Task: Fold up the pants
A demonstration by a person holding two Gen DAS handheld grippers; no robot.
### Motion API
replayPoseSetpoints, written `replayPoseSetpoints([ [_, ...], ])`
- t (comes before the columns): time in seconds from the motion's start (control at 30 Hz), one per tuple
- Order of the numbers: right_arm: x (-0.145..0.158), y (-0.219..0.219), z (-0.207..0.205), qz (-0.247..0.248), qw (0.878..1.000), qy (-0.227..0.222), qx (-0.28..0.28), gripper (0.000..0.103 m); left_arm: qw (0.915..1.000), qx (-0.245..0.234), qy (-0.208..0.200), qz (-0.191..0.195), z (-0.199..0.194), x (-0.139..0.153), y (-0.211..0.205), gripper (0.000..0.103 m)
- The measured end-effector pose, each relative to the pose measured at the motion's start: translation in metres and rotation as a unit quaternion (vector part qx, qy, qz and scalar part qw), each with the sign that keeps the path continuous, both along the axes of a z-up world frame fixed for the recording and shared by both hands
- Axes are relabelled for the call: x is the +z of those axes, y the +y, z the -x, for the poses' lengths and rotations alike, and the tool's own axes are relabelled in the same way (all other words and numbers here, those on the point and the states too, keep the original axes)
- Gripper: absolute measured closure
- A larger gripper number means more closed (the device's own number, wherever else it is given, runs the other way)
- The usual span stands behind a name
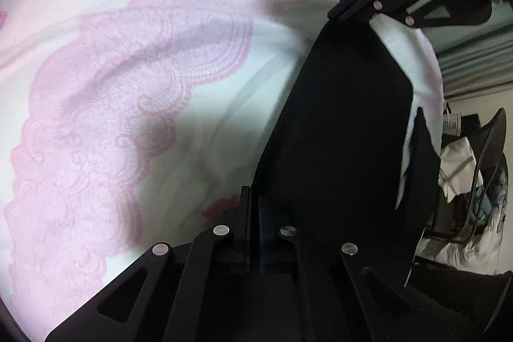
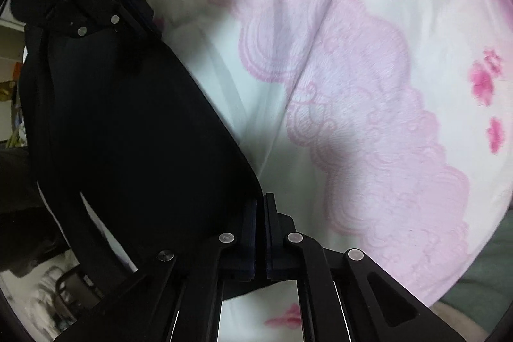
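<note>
Black pants [image 1: 336, 133] stretch across a bed between my two grippers. In the left wrist view my left gripper [image 1: 254, 197] sits at the bottom, shut on the near edge of the dark cloth. At the far end of the cloth, top right, my right gripper [image 1: 359, 2] pinches the other edge. From the right wrist, the pants [image 2: 134, 124] fill the left side. There my right gripper [image 2: 261, 204] is shut on their corner, and the left gripper [image 2: 138, 18] holds the far end at top left.
The bed sheet [image 1: 128, 85] is white with a pink lace print and lies wrinkled under the pants. Beyond the bed edge stand a dark chair [image 1: 487, 156] and piled laundry [image 1: 458, 169]. A green fabric [image 2: 481, 271] shows at the lower right.
</note>
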State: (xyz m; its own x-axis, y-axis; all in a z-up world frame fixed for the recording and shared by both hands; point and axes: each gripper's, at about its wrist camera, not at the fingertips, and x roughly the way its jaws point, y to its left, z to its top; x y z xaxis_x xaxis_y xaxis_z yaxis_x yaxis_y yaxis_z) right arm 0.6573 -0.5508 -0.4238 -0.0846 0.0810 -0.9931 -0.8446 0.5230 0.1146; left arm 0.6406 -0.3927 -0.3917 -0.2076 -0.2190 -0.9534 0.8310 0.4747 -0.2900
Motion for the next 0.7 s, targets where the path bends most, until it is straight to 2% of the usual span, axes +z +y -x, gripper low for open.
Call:
replayPoseSetpoints([
  [0.17, 0.033, 0.002, 0.021, 0.003, 0.999, -0.051, 0.016, 0.099, 0.9992, 0.015, -0.034, 0.016, 0.008, 0.038, 0.01, 0.098],
  [0.33, 0.069, -0.003, 0.059, 0.0, 0.992, -0.121, 0.02, 0.1, 0.9958, 0.012, -0.084, 0.034, 0.052, 0.078, 0.016, 0.098],
  [0.5, 0.109, -0.004, 0.118, -0.001, 0.978, -0.204, 0.033, 0.1, 0.9933, 0.022, -0.102, 0.048, 0.095, 0.108, 0.029, 0.098],
  [0.57, 0.106, 0.006, 0.15, -0.003, 0.972, -0.231, 0.034, 0.1, 0.9921, 0.021, -0.112, 0.052, 0.124, 0.113, 0.031, 0.098],
  [0.7, 0.121, 0.014, 0.2, -0.011, 0.964, -0.263, 0.026, 0.1, 0.9907, 0.026, -0.123, 0.052, 0.165, 0.122, 0.04, 0.098],
])
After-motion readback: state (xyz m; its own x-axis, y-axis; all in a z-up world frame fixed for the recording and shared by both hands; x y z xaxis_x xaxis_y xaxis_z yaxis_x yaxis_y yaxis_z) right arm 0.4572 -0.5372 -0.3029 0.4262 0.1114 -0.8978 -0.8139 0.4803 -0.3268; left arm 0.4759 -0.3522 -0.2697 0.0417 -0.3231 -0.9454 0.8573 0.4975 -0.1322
